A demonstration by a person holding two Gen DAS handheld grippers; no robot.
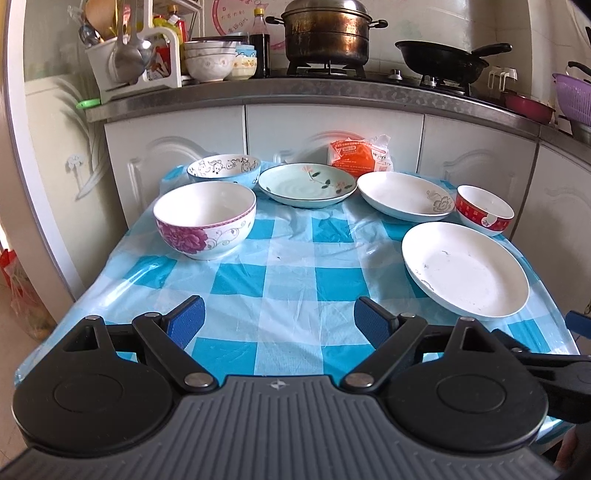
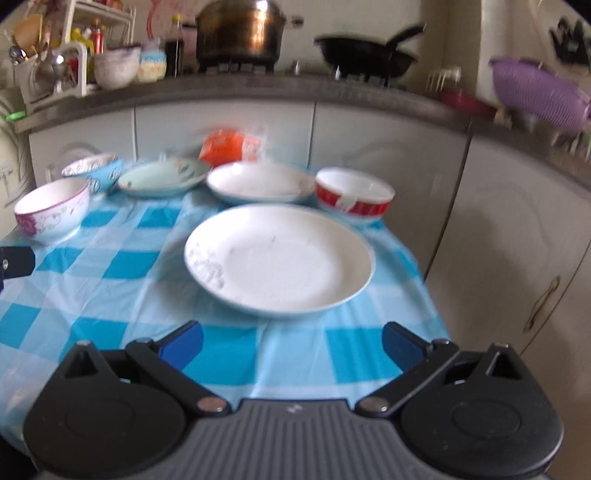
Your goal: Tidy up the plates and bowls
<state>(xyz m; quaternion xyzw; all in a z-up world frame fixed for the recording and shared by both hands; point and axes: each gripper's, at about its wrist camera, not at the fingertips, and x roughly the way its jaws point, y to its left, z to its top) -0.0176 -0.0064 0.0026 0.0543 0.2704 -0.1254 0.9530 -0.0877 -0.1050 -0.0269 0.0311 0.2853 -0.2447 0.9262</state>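
On the blue checked tablecloth [image 1: 288,280] stand a large white bowl with a purple flower [image 1: 205,219], a blue cartoon bowl [image 1: 223,169], a pale green plate [image 1: 307,183], a white deep plate with a grey flower [image 1: 404,195], a small red bowl [image 1: 484,209] and a large white plate [image 1: 463,269]. My left gripper [image 1: 279,321] is open and empty over the table's near edge. My right gripper [image 2: 291,341] is open and empty, just short of the large white plate [image 2: 279,258]. The red bowl [image 2: 352,195] sits behind that plate.
An orange packet [image 1: 356,153] lies at the table's far edge. Behind is a white cabinet [image 1: 332,136] under a counter with stacked bowls [image 1: 208,61], a steel pot [image 1: 327,31], a black pan [image 1: 445,61] and a purple colander [image 2: 539,94].
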